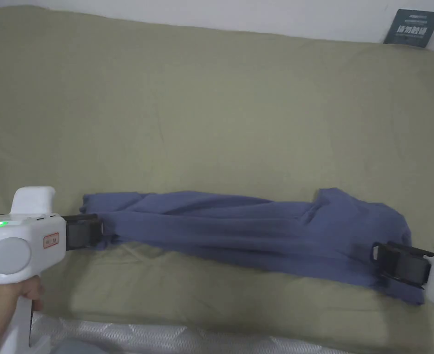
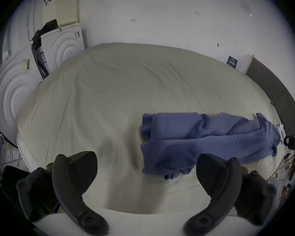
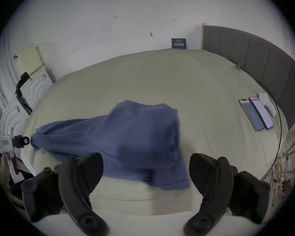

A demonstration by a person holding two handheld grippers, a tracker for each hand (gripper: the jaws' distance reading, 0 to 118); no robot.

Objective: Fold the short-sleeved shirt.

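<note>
A blue short-sleeved shirt [image 1: 239, 230] lies bunched into a long, wrinkled band across the near part of the olive bed sheet [image 1: 211, 115]. My left gripper [image 1: 101, 232] sits at the shirt's left end, my right gripper [image 1: 376, 260] over its right end. In the left gripper view the jaws [image 2: 146, 158] stand wide apart, with a corner of the shirt [image 2: 203, 137] lying loose just ahead of the right jaw. In the right gripper view the gripper [image 3: 146, 156] is open too, and the shirt [image 3: 126, 137] lies flat ahead between the jaws, slightly blurred.
The bed's front edge [image 1: 165, 336] is just below the shirt. Two phones [image 3: 255, 115] lie on the sheet far right by a dark headboard [image 3: 262, 60]. White ribbed panels [image 2: 63, 43] stand past the bed's left end. A dark sign [image 1: 412, 27] leans on the back wall.
</note>
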